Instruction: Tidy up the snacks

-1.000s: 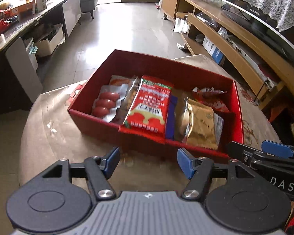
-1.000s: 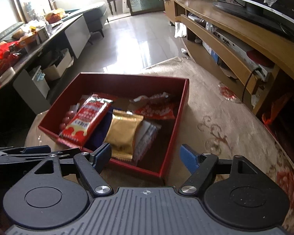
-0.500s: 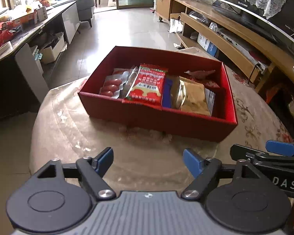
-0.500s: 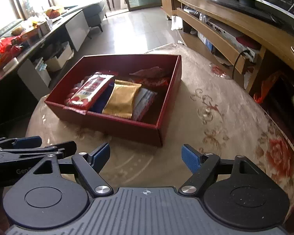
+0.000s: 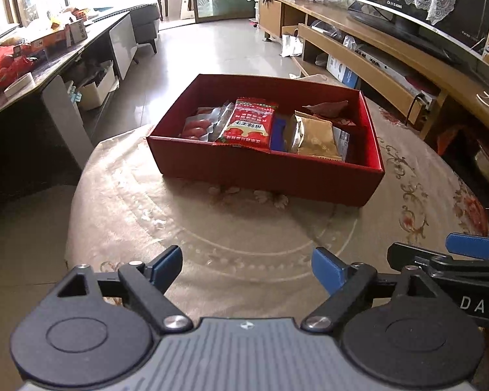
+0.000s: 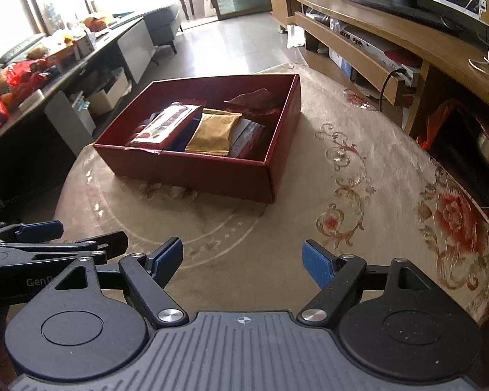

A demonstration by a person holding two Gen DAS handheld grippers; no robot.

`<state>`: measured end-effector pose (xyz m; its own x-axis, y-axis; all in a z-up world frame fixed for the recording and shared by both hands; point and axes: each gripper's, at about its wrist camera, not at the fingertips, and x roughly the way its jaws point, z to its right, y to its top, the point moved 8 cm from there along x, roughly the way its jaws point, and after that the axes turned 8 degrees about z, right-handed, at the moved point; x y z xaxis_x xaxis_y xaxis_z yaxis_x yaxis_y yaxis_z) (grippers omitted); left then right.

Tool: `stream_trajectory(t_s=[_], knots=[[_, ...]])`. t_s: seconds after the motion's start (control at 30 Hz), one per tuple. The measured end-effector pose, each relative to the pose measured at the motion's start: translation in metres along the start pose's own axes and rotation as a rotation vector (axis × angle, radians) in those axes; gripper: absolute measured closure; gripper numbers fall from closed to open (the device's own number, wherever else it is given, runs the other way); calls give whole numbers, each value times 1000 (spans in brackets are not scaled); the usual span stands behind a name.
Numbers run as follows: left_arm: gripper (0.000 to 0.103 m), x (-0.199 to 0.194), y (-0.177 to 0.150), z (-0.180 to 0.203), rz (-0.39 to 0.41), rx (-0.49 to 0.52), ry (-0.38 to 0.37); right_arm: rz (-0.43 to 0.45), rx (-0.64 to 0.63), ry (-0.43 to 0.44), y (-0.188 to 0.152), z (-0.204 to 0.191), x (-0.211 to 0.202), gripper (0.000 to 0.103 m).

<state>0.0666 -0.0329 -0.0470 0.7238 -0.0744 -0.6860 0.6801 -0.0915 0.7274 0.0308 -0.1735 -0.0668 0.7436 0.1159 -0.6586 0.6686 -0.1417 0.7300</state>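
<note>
Our left gripper (image 5: 247, 266) hangs over the near part of the round table (image 5: 120, 202) with its jaws opening and nothing between them; our right gripper (image 6: 243, 260) sits just beside it, jaws spread and equally empty. Both are well apart from the red box (image 5: 270, 172), which stands on the far half of the table.

The snacks lie inside that box, packed side by side. From left to right we count one clear pack of red sausages (image 5: 197, 127), one red-and-white packet (image 5: 249, 123), one blue packet (image 5: 278, 135) mostly hidden, one gold packet (image 5: 316, 138), and one silvery wrapper (image 5: 343, 140) edging out beside it. At the far right one brownish-red packet (image 5: 327, 108) lies on something red we cannot make out. That makes six we can name; more may be buried beneath.

We see few risks. The red-and-white packet's near edge overhangs the box wall, so a gripper coming in low could catch it and drag it out. The packets overlap, so a pinch on one could lift its neighbour too. The box looks like light card and may slide if we push its wall. The two grippers are close enough together to knock one another.
</note>
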Motion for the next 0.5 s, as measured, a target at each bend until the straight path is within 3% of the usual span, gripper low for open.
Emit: stream_trajectory(t_s=[0.4,0.5], knots=[[15,-10,-13,2,-3,-11,-17,3,-2,5,-11,-1,-8,18],[11,-11,-15,1,-13,-15,-15,4,-1,5,-13,-1,-10,18]])
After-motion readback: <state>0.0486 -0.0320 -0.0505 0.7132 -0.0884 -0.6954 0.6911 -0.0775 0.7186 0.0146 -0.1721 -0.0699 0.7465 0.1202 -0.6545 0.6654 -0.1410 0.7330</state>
